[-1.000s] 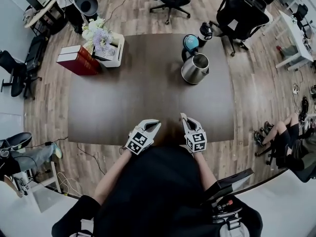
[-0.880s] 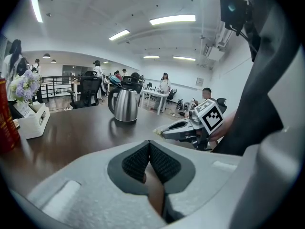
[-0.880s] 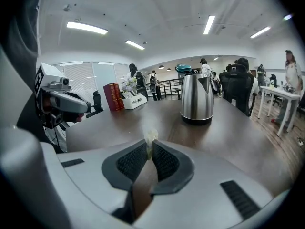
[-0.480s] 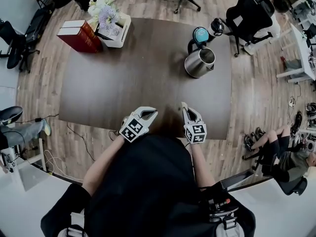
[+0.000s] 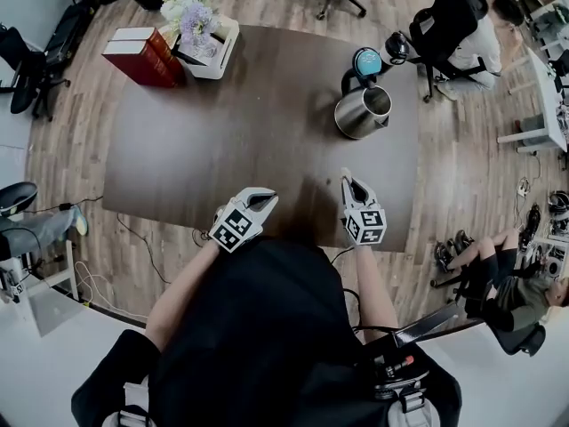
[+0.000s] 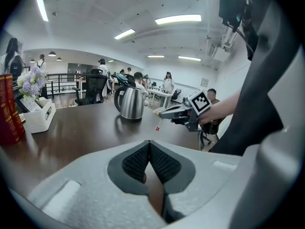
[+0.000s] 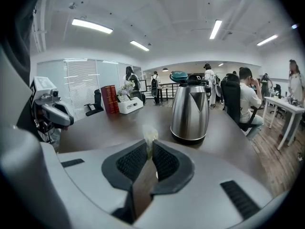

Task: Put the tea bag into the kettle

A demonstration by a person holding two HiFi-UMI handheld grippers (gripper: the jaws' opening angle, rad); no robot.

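My right gripper [image 7: 148, 149] pinched the tea bag [image 7: 150, 136]; the left gripper [image 6: 149, 149] was pressed together, empty. Next, it needed carrying over the kettle [image 7: 190, 111] near the desk's far edge, its lid probably open.

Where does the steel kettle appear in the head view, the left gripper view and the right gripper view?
Head view: kettle upper right, far across the table.
Left gripper view: kettle left of centre, mid-height.
Right gripper view: kettle right of centre, large and close.
Shared landmark: the red books, visible in all three views.
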